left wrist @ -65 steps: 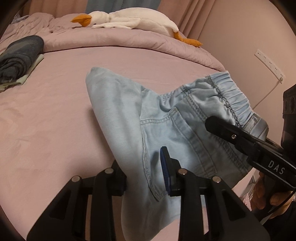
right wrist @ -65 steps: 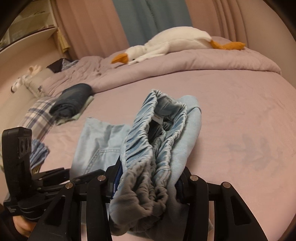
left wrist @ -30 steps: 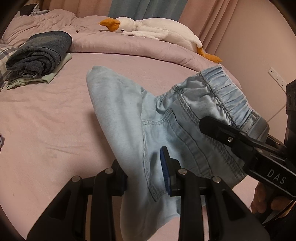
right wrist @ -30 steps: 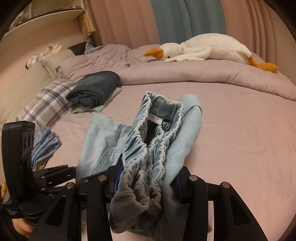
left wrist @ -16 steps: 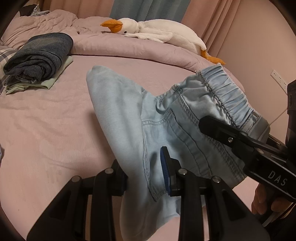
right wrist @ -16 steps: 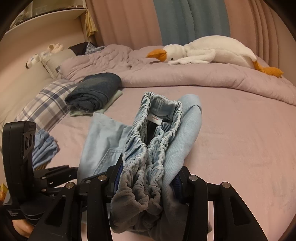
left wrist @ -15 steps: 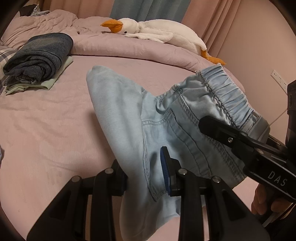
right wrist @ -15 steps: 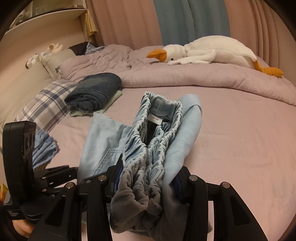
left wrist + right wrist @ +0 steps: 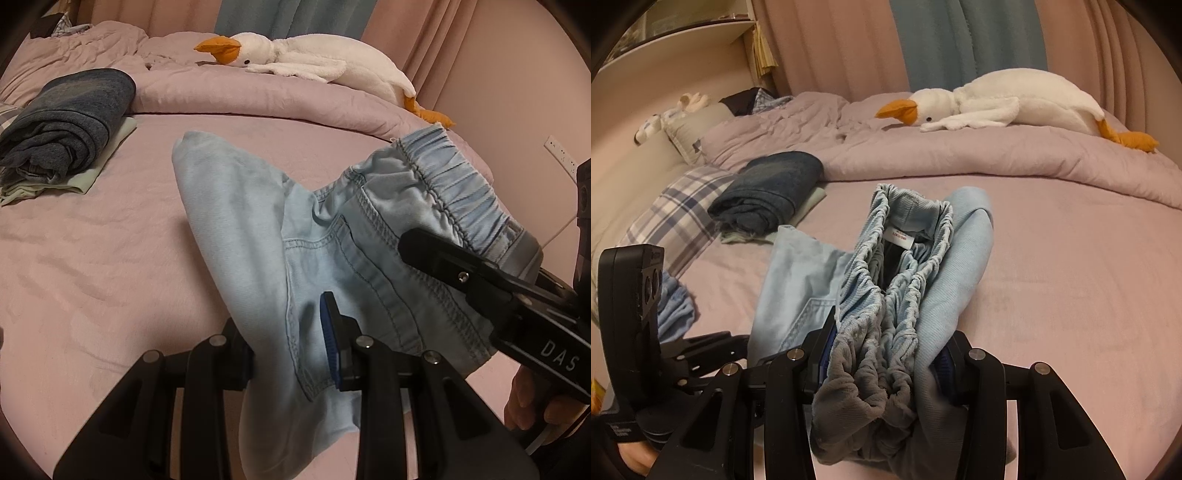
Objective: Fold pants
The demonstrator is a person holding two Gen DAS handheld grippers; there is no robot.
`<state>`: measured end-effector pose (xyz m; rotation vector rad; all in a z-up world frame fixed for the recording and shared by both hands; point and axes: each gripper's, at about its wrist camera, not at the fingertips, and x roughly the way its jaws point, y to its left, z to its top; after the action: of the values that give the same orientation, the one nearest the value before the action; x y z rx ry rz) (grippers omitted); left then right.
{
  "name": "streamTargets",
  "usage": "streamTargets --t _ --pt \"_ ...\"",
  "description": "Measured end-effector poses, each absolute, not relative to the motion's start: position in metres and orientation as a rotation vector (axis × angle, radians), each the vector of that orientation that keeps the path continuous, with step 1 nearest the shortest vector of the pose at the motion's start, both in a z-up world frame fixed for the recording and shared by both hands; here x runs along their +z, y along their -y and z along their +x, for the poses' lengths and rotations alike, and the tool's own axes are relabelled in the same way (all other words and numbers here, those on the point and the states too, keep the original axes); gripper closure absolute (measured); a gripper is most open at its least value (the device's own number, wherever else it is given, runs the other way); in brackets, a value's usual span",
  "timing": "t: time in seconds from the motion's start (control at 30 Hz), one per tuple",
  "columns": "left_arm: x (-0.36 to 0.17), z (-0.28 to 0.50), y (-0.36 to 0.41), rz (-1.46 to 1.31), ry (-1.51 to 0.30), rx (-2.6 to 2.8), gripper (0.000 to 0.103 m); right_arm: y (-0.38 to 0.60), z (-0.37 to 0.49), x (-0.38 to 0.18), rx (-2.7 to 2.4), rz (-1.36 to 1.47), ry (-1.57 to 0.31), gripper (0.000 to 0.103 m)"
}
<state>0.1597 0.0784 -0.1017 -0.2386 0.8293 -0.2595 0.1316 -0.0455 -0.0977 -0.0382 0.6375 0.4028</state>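
While both grippers clamp the folded light-blue pants, left gripper on the leg fabric, right gripper on the bunched waistband, the bundle is in carry; next comes laying it flat on the bed.

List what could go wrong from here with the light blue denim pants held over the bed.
1. The right gripper clamps a thick bunch of gathered elastic waistband; layers might slip out unevenly.
2. The left gripper pinches only fabric near the pocket seam of the light blue denim pants, so the fold may skew.
3. The folded dark blue garment lies nearby on the pink bedsheet; swinging fabric might disturb it.
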Motion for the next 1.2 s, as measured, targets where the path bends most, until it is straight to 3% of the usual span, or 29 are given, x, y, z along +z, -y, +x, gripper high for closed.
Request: streamTargets --t 1.0,1.2 --pt "-0.119 0.188 -0.075 -0.206 -0.864 -0.237 0.073 0.068 0.166 -0.11 0.388 0.03 -0.692 0.056" --pt "-0.134 0.19 -0.085 -0.174 -0.898 -0.201 0.062 0.09 0.18 -0.124 0.359 0.105 -0.759 0.056"
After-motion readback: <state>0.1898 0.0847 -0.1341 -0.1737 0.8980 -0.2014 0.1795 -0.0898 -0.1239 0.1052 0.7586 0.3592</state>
